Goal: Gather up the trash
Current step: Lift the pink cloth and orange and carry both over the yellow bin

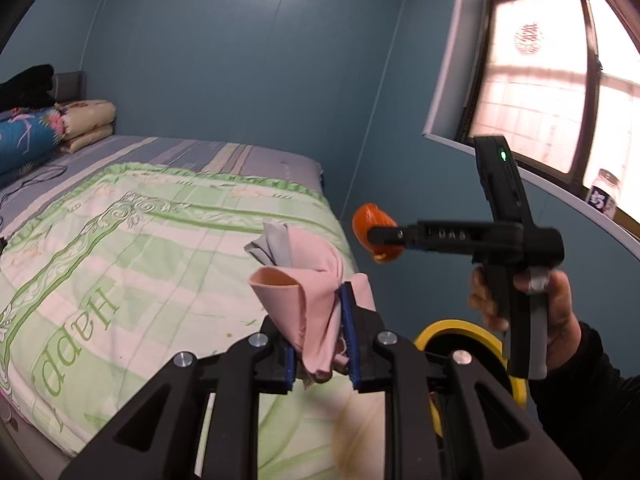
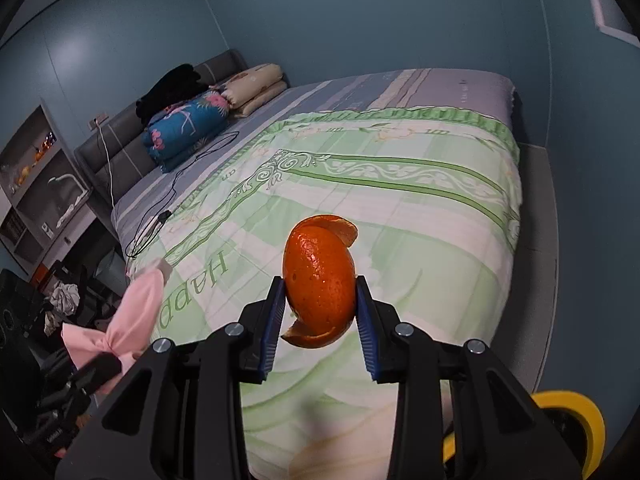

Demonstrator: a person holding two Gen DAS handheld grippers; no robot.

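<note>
Green quilt [image 2: 400, 200] reads "Happ"; left tool [image 1: 320, 332] pinching pink tissue [image 1: 308, 292], right tool [image 2: 320, 312] pinching orange peel [image 2: 320, 280].

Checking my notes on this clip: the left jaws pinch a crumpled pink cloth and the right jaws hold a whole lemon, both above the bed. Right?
Not quite. The right gripper holds an orange peel, not a whole lemon; the right wrist view shows its curled, torn edges. The left gripper does pinch the pink cloth, both above the bed.
</note>
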